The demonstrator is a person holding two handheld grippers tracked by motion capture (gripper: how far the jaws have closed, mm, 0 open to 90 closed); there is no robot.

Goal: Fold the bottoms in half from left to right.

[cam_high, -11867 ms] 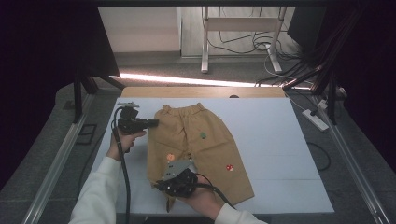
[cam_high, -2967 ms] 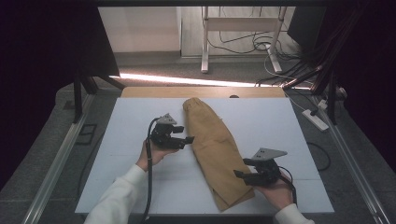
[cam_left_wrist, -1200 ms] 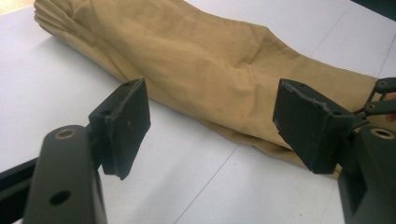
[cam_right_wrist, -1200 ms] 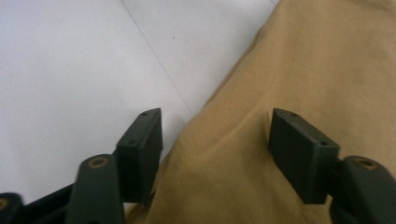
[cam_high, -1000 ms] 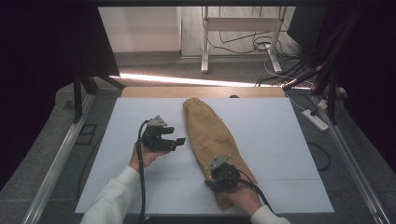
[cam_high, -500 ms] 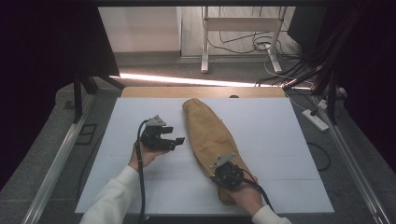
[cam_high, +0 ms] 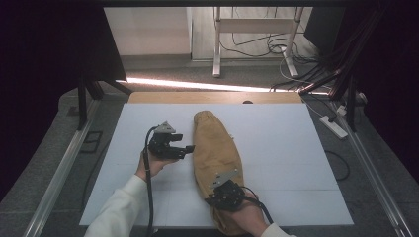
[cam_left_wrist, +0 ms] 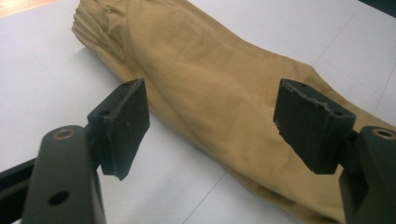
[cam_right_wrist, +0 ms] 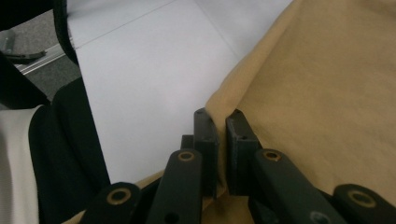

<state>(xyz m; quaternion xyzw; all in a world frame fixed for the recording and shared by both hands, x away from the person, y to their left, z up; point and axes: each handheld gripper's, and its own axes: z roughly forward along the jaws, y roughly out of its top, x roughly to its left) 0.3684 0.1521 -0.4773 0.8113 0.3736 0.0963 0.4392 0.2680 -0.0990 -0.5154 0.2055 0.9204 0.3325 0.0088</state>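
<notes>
Shorts [cam_high: 216,153] of tan cloth, folded lengthwise, were laid mid-table [cam_high: 296,148] with the long axis running away from the person, the near hem edge clamped by the right gripper [cam_high: 225,193], the left gripper [cam_high: 184,148] held beside them, jaws apart; no writing was readable.

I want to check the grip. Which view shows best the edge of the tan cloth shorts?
The right gripper view: the right gripper pinches the folded tan cloth shorts at their edge. The high view shows the whole garment; the left gripper view shows its waistband end.
</notes>
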